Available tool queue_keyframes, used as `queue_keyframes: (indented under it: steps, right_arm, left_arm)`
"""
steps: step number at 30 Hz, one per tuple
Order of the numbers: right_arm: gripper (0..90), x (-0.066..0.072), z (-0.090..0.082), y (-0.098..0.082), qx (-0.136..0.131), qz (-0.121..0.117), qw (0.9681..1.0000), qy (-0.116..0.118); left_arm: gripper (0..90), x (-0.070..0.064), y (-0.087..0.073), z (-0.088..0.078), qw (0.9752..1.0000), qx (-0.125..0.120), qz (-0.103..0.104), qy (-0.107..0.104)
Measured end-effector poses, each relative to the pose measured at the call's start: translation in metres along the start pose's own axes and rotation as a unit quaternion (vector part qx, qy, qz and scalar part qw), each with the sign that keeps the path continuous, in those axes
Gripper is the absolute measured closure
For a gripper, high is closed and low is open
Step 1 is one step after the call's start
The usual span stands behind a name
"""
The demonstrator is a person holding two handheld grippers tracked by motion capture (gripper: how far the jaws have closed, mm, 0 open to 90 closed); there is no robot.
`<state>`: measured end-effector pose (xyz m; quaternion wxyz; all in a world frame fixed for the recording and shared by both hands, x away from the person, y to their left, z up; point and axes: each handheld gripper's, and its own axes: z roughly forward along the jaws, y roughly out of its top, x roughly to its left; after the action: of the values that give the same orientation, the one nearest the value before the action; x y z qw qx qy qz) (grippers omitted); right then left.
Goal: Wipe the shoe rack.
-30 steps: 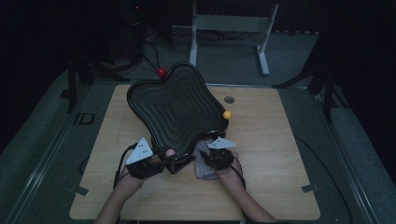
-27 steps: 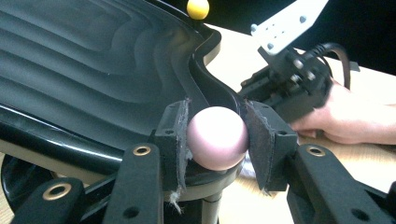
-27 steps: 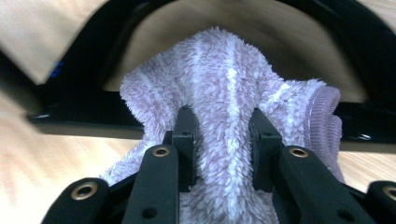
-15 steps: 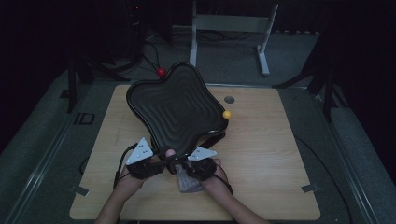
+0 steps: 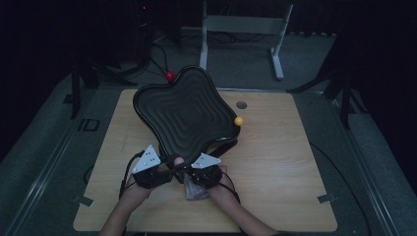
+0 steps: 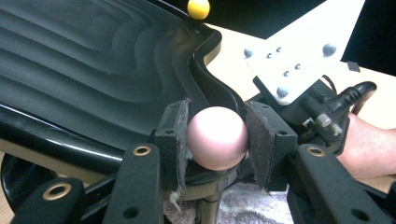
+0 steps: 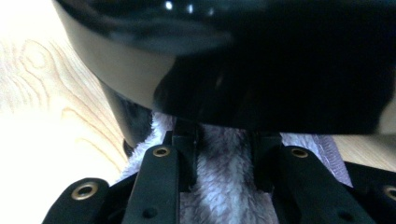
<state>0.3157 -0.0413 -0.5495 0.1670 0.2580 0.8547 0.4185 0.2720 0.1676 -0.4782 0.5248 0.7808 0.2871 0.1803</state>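
A black wavy tray [image 5: 184, 115] stands tilted on the wooden table [image 5: 275, 162], its near edge raised. At that near edge my left gripper [image 5: 169, 164] is shut on a pink ball [image 5: 178, 161]. In the left gripper view the pink ball [image 6: 217, 137] sits between the pads [image 6: 177, 135], just over the tray's rim [image 6: 205, 93]. My right gripper [image 5: 196, 172] is close beside it, under the tray's edge. In the right gripper view a fluffy pale cloth [image 7: 224, 186] is pinched between the jaws, beneath the tray's dark underside [image 7: 280, 70].
A yellow ball [image 5: 239, 121] rests by the tray's right corner, and a red ball [image 5: 169, 76] lies beyond the table's far edge. A small grey disc [image 5: 241, 104] is set in the tabletop. White frame legs [image 5: 275, 44] stand behind the table.
My right gripper has moved left with the cloth, up against the left gripper under the tray's near edge. The left gripper and pink ball have hardly moved.
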Motion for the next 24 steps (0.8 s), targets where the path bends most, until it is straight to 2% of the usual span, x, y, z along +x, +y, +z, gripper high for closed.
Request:
queue_keyframes:
  steps: [3,5,9,13,18,20,24]
  right_arm:
    - [70.5,-0.009,-0.002,-0.003,0.003,0.012,0.9999,0.001]
    - [70.6,-0.019,-0.004,-0.006,0.003,0.016,0.9998,-0.015]
    - [70.7,-0.044,-0.011,-0.014,0.004,0.039,0.9986,-0.036]
    - [70.7,-0.07,-0.019,-0.022,0.007,0.057,0.9967,-0.058]
    - [70.6,-0.102,-0.025,-0.029,0.008,0.089,0.9919,-0.09]
    - [70.4,-0.112,-0.025,-0.03,0.01,0.096,0.9901,-0.101]
    - [70.3,-0.12,-0.025,-0.027,0.016,0.098,0.9891,-0.109]
  left_arm:
    - [60.4,0.0,0.0,0.0,1.0,0.001,0.0,0.0]
    - [60.4,0.0,0.0,0.0,1.0,0.0,0.0,-0.002]
    - [60.3,0.0,0.0,0.0,1.0,0.0,0.0,0.0]
    - [60.4,0.0,0.0,0.0,1.0,-0.001,0.0,-0.001]
    - [60.4,0.001,-0.001,0.0,1.0,-0.003,-0.001,-0.004]
    - [60.4,0.001,-0.001,0.0,1.0,-0.003,-0.002,-0.004]
    - [60.4,0.001,-0.001,0.001,1.0,-0.003,-0.001,-0.005]
